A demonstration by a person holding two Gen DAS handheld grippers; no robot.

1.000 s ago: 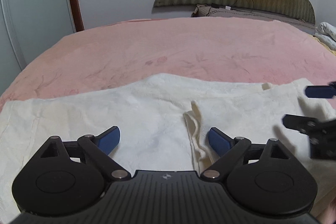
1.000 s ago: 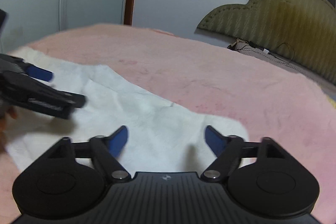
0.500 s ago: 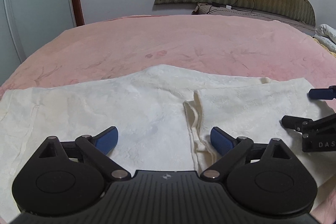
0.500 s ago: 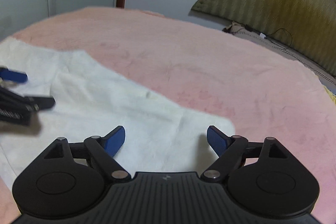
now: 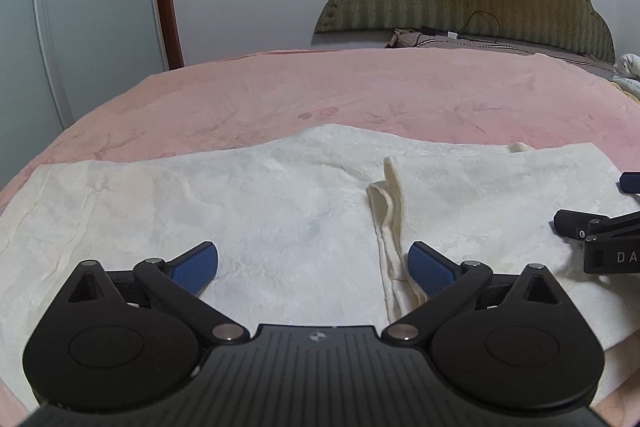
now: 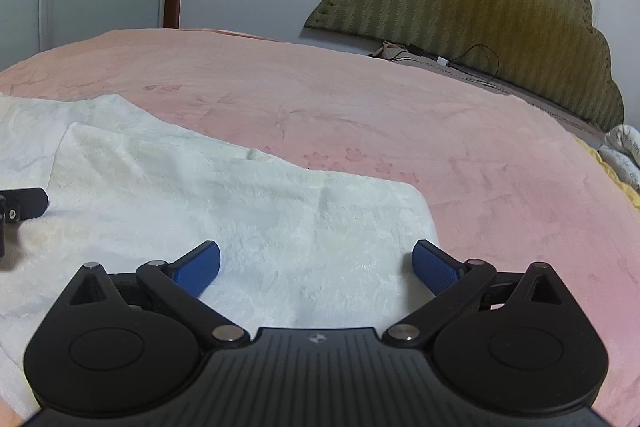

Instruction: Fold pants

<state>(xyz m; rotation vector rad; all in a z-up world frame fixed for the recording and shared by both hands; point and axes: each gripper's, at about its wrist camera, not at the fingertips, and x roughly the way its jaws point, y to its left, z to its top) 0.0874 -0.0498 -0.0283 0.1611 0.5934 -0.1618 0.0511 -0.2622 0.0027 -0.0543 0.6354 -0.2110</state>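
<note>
Both tongs tilt down over the cream pants (image 5: 280, 211), which lie spread flat on the pink bed (image 5: 360, 95). The left tongs (image 5: 313, 265) are spread wide over the cloth, their right finger just beside a raised fold edge (image 5: 386, 195), with nothing between the blue pads (image 5: 194, 265). The right tongs (image 6: 316, 267), their jaws opening and empty, hang low above the pants' right end near its corner (image 6: 418, 203); each tool's tip shows at the edge of the other's view
</note>
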